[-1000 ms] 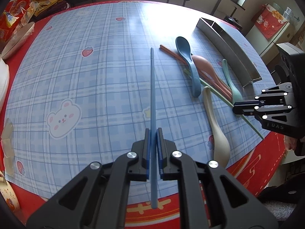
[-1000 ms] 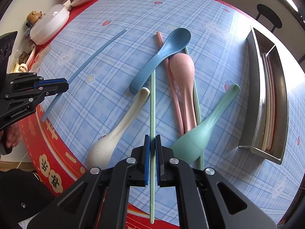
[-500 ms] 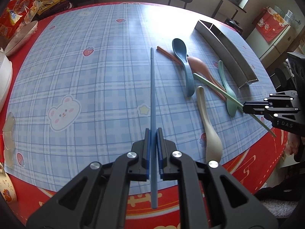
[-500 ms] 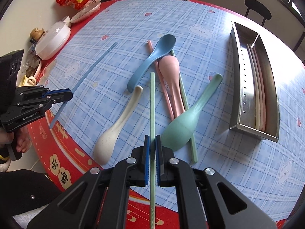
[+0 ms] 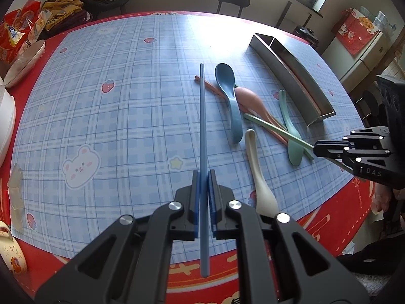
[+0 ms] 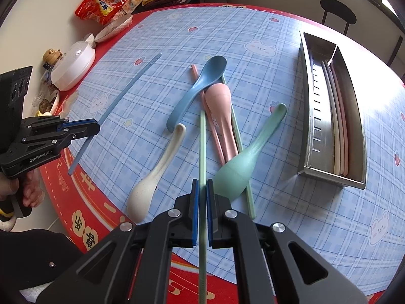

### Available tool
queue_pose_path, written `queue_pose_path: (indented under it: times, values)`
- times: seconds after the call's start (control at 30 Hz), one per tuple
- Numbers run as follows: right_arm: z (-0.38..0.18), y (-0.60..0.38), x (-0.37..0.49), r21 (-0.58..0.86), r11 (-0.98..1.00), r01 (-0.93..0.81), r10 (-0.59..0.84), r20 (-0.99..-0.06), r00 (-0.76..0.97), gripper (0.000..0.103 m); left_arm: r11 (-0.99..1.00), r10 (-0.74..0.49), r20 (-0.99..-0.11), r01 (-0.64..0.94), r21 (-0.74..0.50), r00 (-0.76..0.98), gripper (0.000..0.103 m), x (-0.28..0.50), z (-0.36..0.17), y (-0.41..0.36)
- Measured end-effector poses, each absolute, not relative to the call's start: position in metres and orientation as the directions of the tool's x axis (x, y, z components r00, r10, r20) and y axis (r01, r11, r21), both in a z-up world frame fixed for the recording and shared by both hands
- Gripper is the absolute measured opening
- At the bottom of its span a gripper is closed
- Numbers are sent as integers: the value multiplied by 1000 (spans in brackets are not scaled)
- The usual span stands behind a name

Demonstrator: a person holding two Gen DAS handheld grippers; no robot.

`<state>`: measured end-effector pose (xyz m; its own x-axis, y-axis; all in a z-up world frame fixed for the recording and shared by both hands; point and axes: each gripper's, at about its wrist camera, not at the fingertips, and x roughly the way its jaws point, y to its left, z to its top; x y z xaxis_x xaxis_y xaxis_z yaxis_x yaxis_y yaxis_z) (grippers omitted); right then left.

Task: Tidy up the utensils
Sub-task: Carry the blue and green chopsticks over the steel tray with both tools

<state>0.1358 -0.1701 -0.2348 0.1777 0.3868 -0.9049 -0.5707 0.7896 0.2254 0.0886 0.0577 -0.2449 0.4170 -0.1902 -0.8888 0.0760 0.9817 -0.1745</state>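
Blue is the chopstick (image 5: 202, 126) clamped in your left hand-held gripper (image 5: 202, 200): the pads are closed tight on it, its long end reaching out over the checked cloth of the worktop (image 5: 114, 116) and its short end sticking back past the jaws. From the right wrist view you can see that same blue chopstick held clear of the cloth.

Your right hand-held gripper (image 6: 202, 207) is clenched on a pale green chopstick (image 6: 202, 147), which runs forward over the loose pile and back between the fingers.

On the worktop the rest of the utensils lie together. A blue spoon (image 6: 200, 86) rests with its bowl away from you, its handle crossing a pink chopstick (image 6: 210, 116). A pink spoon (image 6: 221, 111) lies just beside it, on top of the pink chopstick and a second green chopstick (image 6: 241, 157). A mint green spoon (image 6: 249, 157) lies tilted across that second green chopstick, bowl toward you. A cream spoon (image 6: 157, 172) lies to the left of the pile, apart from the others, bowl near the red edge of the cloth.

To the right stands a metal tray (image 6: 307, 116) with a divider; a cream chopstick and a pink one (image 6: 340, 131) already lie lengthwise in its right compartment.
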Motion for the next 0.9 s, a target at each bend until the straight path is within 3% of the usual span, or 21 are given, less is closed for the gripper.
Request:
queue_pose_path:
  times: [0.43, 0.9]
  values:
    - [-205, -184, 150, 213, 804, -554, 408, -877, 254, 6, 983, -186, -881, 79, -168, 435, 11, 96, -232, 62]
    - [-179, -232, 191, 131, 857, -498, 346, -863, 369, 6, 978, -154, -866, 196, -66, 476, 11, 131, -200, 39]
